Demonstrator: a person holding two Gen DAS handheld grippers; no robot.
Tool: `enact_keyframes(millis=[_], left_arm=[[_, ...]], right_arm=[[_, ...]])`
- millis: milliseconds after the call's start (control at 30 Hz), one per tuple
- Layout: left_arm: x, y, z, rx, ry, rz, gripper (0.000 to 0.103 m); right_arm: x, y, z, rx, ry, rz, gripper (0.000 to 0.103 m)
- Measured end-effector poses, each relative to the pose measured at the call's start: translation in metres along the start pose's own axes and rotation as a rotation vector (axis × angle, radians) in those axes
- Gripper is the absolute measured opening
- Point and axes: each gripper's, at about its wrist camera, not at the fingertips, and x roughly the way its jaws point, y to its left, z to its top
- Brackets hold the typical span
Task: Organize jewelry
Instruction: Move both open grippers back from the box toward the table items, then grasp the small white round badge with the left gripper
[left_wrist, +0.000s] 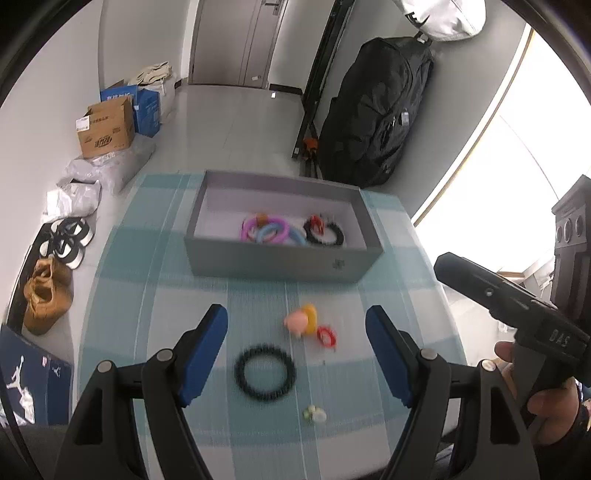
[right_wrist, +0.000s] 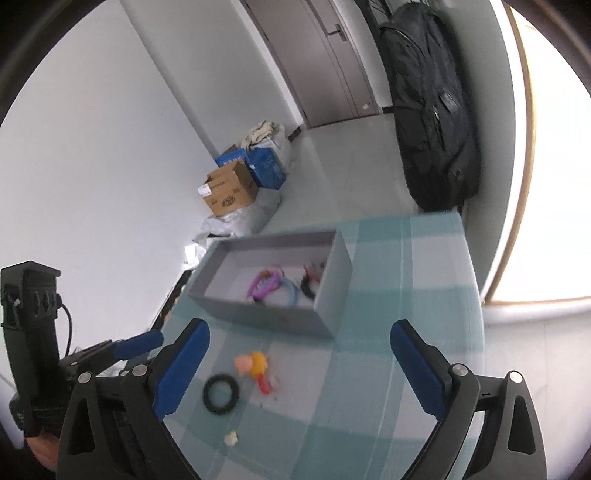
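Observation:
A grey open box (left_wrist: 273, 264) stands on the blue checked tablecloth and holds pink, blue, red and black bracelets (left_wrist: 271, 229); it also shows in the right wrist view (right_wrist: 273, 314). In front of it lie a black beaded bracelet (left_wrist: 265, 375), a pink and yellow piece (left_wrist: 301, 319), a small red ring (left_wrist: 327, 336) and a small pale piece (left_wrist: 314, 414). My left gripper (left_wrist: 295, 354) is open and empty, with the black bracelet between and below its fingers. My right gripper (right_wrist: 299, 365) is open and empty above the same loose items, the black bracelet (right_wrist: 220, 393) among them.
The table's right edge (left_wrist: 436, 280) drops to the floor by a bright window. A black bag (left_wrist: 373, 110) leans on the far wall. Cardboard boxes (left_wrist: 107, 127), plastic bags and shoes (left_wrist: 48, 291) sit on the floor left of the table.

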Motion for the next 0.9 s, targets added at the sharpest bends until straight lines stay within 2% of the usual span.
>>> enact_keyframes(millis=[333, 467, 567, 667, 733, 833, 900], left_arm=[[0.001, 0.004, -0.024, -0.036, 0.055, -0.008, 0.073], [0.004, 0.004, -0.036, -0.046, 0.105, -0.086, 0.073], [0.006, -0.001, -0.041, -0.011, 0.119, -0.060, 0.073], [0.019, 0.000, -0.044, -0.024, 0.167, -0.071, 0.073], [0.031, -0.001, -0.045, -0.030, 0.209, -0.042, 0.073], [0.037, -0.003, -0.040, -0.042, 0.207, -0.068, 0.073], [0.039, -0.008, -0.038, -0.020, 0.199, -0.055, 0.073]], right_arm=[[0.000, 0.002, -0.036, -0.029, 0.070, -0.023, 0.100], [0.000, -0.001, -0.043, -0.015, 0.075, -0.024, 0.100], [-0.002, -0.001, -0.044, -0.028, 0.067, -0.026, 0.100], [-0.003, -0.001, -0.048, -0.022, 0.068, -0.025, 0.100], [-0.002, -0.004, -0.051, -0.004, 0.075, -0.018, 0.100], [0.001, -0.009, -0.058, 0.034, 0.090, -0.014, 0.100], [0.001, -0.009, -0.058, 0.042, 0.093, -0.019, 0.100]])
